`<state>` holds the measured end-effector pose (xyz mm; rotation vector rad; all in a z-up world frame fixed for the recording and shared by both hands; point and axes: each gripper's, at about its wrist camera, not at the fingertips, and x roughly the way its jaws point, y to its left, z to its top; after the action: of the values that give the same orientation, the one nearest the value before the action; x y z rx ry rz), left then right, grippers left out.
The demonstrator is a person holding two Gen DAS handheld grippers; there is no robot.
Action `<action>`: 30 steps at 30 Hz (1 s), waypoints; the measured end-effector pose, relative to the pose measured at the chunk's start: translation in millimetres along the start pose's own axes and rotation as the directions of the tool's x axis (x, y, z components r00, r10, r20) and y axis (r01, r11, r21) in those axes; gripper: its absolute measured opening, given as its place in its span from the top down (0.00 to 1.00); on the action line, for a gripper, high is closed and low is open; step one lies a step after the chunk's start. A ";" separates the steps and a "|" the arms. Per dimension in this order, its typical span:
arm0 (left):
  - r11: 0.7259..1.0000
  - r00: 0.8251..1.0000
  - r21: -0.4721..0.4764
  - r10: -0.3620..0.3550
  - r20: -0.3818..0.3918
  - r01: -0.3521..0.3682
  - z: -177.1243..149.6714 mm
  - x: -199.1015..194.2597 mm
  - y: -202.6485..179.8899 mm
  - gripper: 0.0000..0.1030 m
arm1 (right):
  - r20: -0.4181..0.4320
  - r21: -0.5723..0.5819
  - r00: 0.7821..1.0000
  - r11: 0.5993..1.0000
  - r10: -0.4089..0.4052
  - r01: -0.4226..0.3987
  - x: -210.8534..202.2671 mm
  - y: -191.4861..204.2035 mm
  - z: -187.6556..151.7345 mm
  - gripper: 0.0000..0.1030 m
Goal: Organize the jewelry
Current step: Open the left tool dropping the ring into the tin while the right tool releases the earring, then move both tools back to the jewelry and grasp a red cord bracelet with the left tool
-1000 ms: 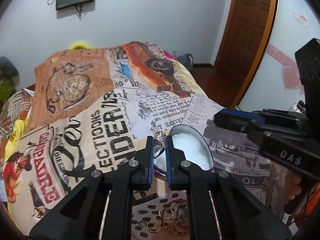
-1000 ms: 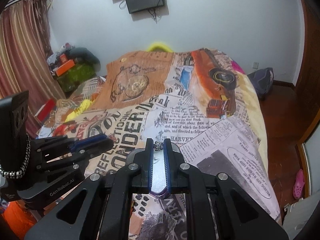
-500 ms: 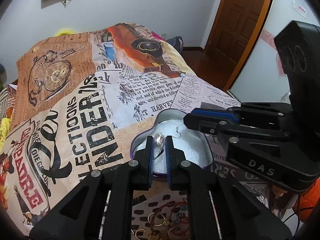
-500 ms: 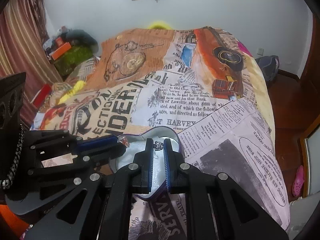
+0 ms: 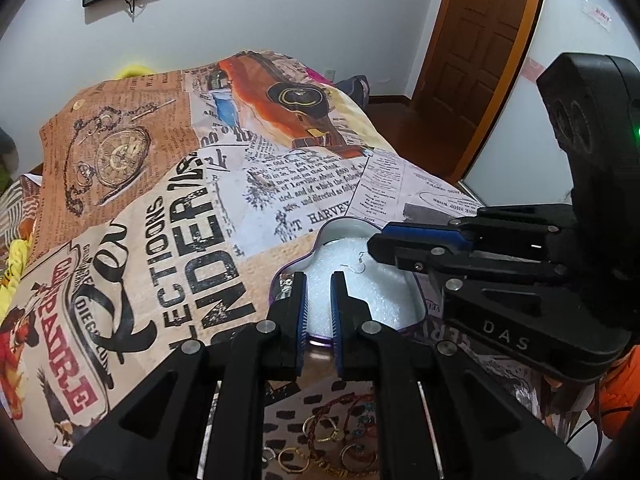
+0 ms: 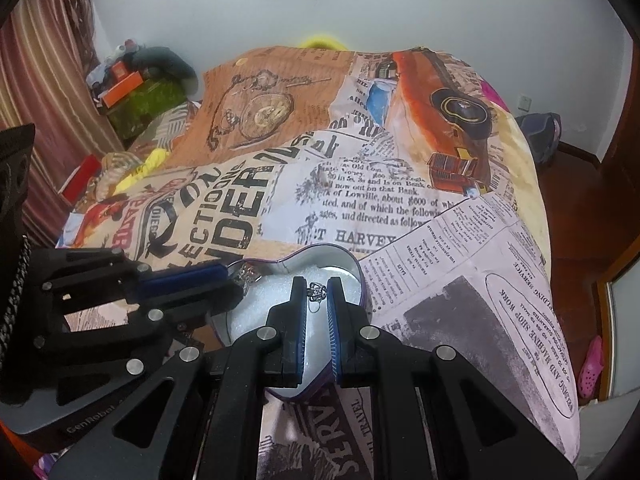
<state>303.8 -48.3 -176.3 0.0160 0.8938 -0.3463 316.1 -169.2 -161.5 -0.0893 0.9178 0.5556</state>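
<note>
A purple heart-shaped tin (image 5: 322, 234) lined with white foam lies on the bedspread. My left gripper (image 5: 319, 280) hangs over the tin's near-left part. In the right wrist view the left gripper (image 6: 230, 276) is shut on a silver ring with a stone (image 6: 248, 274), held at its tips just above the foam. My right gripper (image 6: 318, 284) is shut on a small silver earring (image 6: 317, 293) over the tin (image 6: 320, 247). In the left wrist view the right gripper (image 5: 373, 246) reaches in from the right, and the earring's hook (image 5: 359, 267) dangles close to the foam.
The newspaper-print bedspread (image 5: 200, 248) covers the bed. A heap of rings and bracelets (image 5: 332, 440) lies on a spotted cloth just below my left gripper. The bed's right edge (image 6: 560, 360) drops to a wooden floor. Clutter (image 6: 136, 92) is piled at the far left.
Both grippers have come down and closed in on the heart tin, the right one moving in from the right. Ring and earring stay gripped, now just above the foam.
</note>
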 end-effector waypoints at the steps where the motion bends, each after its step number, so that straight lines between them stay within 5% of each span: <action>1: 1.000 1.000 -0.001 0.004 0.003 -0.004 -0.4 -3.0 0.6 0.91 | 0.002 0.002 1.000 1.000 -0.001 0.001 -1.8 0.3 0.1 0.91; 6: 1.000 0.999 -0.005 0.029 0.032 -0.028 -0.2 -20.1 5.1 0.88 | 0.015 0.002 1.000 1.000 -0.010 0.010 -8.9 3.0 1.5 0.86; 8: 0.999 0.998 -0.013 0.036 0.048 -0.035 0.3 -28.1 7.6 0.76 | 0.026 -0.004 0.999 1.000 -0.024 0.024 -13.4 6.1 2.1 0.74; 11: 0.999 0.996 -0.020 0.050 0.074 -0.048 0.3 -40.5 10.1 0.73 | 0.059 -0.012 0.997 0.999 -0.041 0.042 -23.1 10.6 2.6 0.62; 30: 0.996 0.993 -0.041 0.085 0.086 -0.082 -28.5 -94.1 9.9 0.62 | 0.134 -0.042 0.988 0.996 -0.071 0.077 -76.8 43.0 -14.2 0.62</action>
<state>231.0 -7.3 -123.5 0.0035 0.8096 -0.2500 248.0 -168.8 -104.1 -0.1270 0.7692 0.5081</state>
